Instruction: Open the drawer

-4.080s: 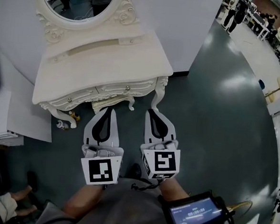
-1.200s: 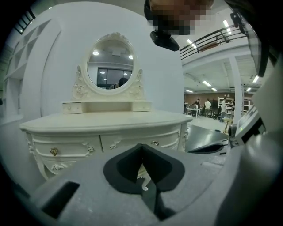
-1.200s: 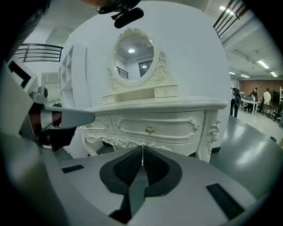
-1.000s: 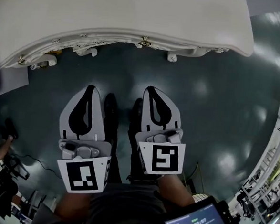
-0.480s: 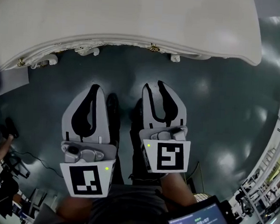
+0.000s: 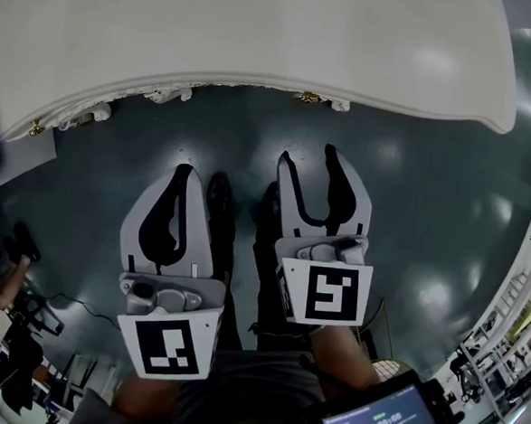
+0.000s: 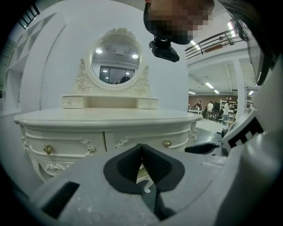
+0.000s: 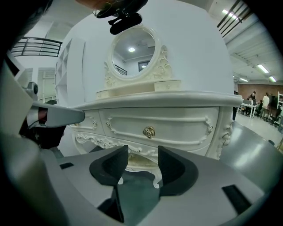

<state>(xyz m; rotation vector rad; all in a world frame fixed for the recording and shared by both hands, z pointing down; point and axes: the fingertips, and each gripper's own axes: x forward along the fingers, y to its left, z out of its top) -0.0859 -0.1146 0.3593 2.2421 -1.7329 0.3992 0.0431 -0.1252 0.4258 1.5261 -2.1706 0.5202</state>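
Glossy dark floor (image 6: 410,226) runs under the cream tabletop (image 8: 168,98). Just beneath it the drawer (image 8: 185,128) sits closed, with a scroll-carved front and a gold rose knob (image 8: 149,131). The right hand-held gripper (image 8: 142,154) faces it, its jaws just opened wide and empty. The left hand-held gripper (image 7: 141,154) is pinched together, empty.

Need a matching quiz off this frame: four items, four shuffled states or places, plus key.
1 left gripper
2 right gripper
3 knob
4 mirror

A gold, on the drawer front
B jaws apart, empty
C oval, above the tabletop
D jaws together

Pairs: 1-D, 2-B, 3-A, 4-C.
The right gripper's jaws have just been opening; nothing stands between them.
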